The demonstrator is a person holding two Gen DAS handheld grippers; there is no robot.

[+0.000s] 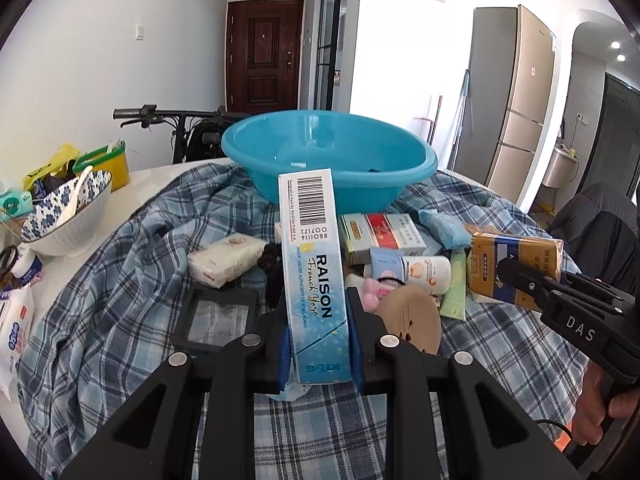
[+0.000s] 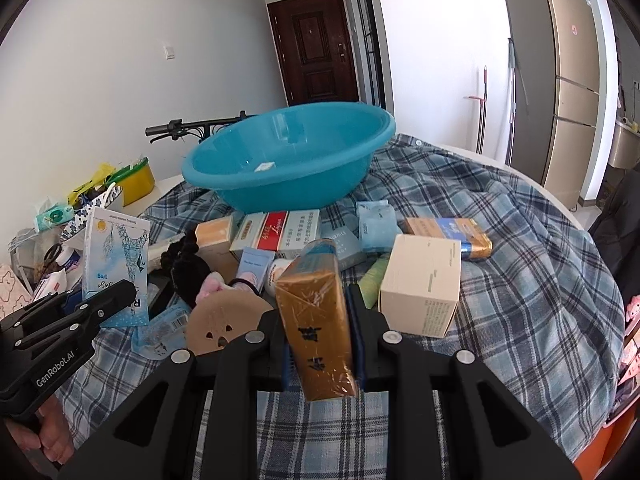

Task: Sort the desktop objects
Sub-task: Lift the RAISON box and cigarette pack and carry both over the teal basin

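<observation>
My left gripper point(image 1: 316, 320) is shut on a tall light-blue RAISON carton point(image 1: 310, 264), held upright above the plaid cloth point(image 1: 120, 300). From the right wrist view the same carton point(image 2: 116, 268) stands at the left in the left gripper point(image 2: 116, 300). My right gripper point(image 2: 320, 320) is shut on a gold, film-wrapped cigarette pack point(image 2: 316, 312); in the left wrist view that pack point(image 1: 516, 260) shows at the right. A turquoise basin point(image 1: 332, 160) sits at the far side of the cloth, beyond both grippers, and its inside looks almost bare.
Between the grippers and the basin point(image 2: 288, 160) lies a pile of small packs, tubes and a brown round piece point(image 1: 412, 316). A cream box point(image 2: 420, 284) stands right of it. A tissue pack point(image 1: 224, 260), black frame point(image 1: 218, 320) and patterned bowl point(image 1: 64, 216) lie left.
</observation>
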